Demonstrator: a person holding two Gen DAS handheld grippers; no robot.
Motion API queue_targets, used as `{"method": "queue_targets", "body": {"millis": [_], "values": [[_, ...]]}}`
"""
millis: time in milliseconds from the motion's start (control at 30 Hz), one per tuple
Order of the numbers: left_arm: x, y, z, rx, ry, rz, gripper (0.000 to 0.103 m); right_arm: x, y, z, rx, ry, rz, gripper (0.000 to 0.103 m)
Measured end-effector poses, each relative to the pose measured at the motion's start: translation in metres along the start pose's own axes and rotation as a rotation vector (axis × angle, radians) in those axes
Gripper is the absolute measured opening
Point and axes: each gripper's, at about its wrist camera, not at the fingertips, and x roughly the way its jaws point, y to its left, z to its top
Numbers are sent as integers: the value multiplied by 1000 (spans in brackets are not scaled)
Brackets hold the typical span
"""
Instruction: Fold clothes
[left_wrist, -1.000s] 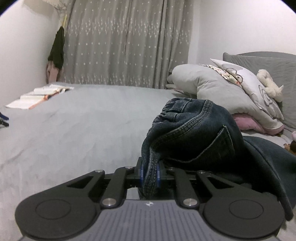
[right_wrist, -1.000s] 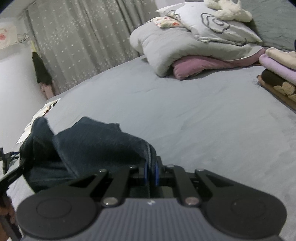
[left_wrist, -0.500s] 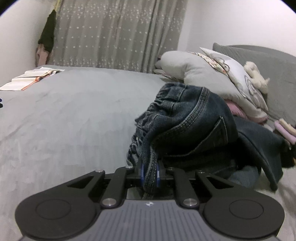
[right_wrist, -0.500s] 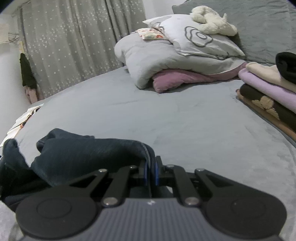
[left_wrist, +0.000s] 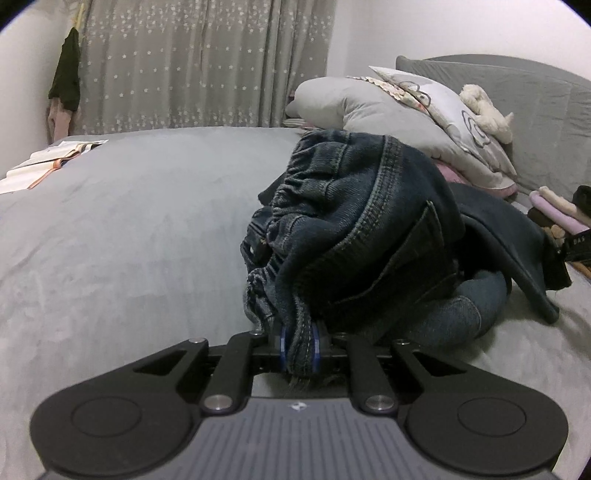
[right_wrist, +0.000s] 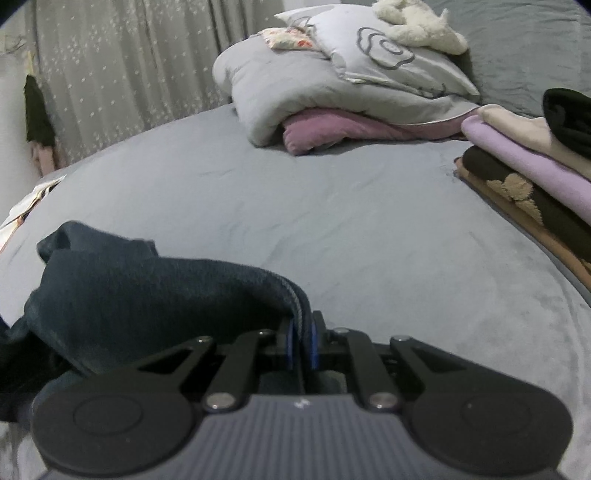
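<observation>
Left gripper (left_wrist: 298, 345) and right gripper (right_wrist: 302, 347), jaws opening, apparently pinch the jeans (left_wrist: 369, 229).

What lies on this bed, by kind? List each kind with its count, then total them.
Dark blue denim jeans: 1
Bedding pieces, namely folded grey quilt, pink pillow, grey flower-outline pillow, small floral-print cloth: 4
Cream plush toy: 1
Open book: 1
Stack of folded clothes: 1
Total: 8
</observation>
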Motion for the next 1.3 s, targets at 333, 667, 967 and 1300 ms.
{"method": "queue_targets", "body": {"millis": [333,667,967,1300], "values": [[-9,-7,30,8,-57,47,49,-30,41,7,-141,-97,44,63],[15,-48,58,166,-141,42,71,-38,130,-4,-373,-126,195,65],[25,-74,82,285,-214,27,86,-19,171,-11,-450,-76,251,62],[50,-103,85,556,-121,-66,88,0,178,-17,-552,-106,201,52]]}}
